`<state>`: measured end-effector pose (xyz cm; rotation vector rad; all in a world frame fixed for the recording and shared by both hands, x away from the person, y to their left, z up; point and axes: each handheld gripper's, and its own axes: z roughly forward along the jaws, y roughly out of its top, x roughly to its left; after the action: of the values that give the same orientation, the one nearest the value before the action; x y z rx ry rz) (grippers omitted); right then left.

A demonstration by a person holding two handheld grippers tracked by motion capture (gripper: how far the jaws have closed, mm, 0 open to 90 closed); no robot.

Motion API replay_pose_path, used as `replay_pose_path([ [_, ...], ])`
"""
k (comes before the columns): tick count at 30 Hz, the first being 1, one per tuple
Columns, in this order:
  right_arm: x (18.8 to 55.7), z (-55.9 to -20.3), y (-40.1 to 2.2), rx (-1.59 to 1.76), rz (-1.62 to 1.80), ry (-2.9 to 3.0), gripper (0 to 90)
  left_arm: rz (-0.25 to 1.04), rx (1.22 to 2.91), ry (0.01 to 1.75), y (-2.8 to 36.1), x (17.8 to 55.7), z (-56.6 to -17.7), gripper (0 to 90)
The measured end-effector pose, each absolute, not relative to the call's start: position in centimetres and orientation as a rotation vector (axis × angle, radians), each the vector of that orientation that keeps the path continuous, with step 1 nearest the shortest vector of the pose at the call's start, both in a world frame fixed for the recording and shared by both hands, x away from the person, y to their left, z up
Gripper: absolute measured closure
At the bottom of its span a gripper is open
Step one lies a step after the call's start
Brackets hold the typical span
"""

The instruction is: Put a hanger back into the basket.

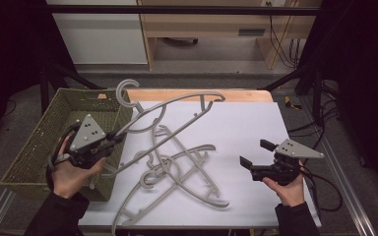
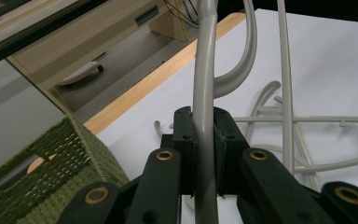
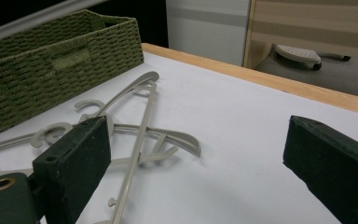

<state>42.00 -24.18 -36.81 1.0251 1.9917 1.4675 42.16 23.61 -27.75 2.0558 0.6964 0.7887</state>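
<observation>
My left gripper (image 1: 114,139) is shut on the bar of a grey plastic hanger (image 1: 177,101), which is raised and tilted over the left part of the white sheet (image 1: 241,123). Its hook (image 1: 124,91) rises next to the basket's far corner. In the left gripper view the bar (image 2: 204,88) runs up between the closed jaws of the left gripper (image 2: 204,140). Several more grey hangers (image 1: 187,172) lie tangled on the sheet. My right gripper (image 1: 255,153) stands open at the right with nothing between its fingers. In its own view, the right gripper (image 3: 200,163) faces the lying hangers (image 3: 142,121).
A green woven basket (image 1: 39,142) stands at the table's left edge, close beside my left hand, and also appears as the basket (image 3: 51,60) in the right gripper view. A wooden table edge (image 1: 248,95) runs behind the sheet. Bare sheet lies between the hangers and the right gripper.
</observation>
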Motion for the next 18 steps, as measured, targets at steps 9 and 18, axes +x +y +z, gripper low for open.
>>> replay_pose_path([
  [9,42.1,-37.0,-24.1,1.021,1.442,2.0,7.4,0.82,2.027,0.802,27.4,44.4,-26.8,81.7],
  [18,42.2,-37.0,-24.0,1.024,1.43,2.001,7.4,0.887,2.018,0.89,31.6,46.2,-27.0,81.7],
])
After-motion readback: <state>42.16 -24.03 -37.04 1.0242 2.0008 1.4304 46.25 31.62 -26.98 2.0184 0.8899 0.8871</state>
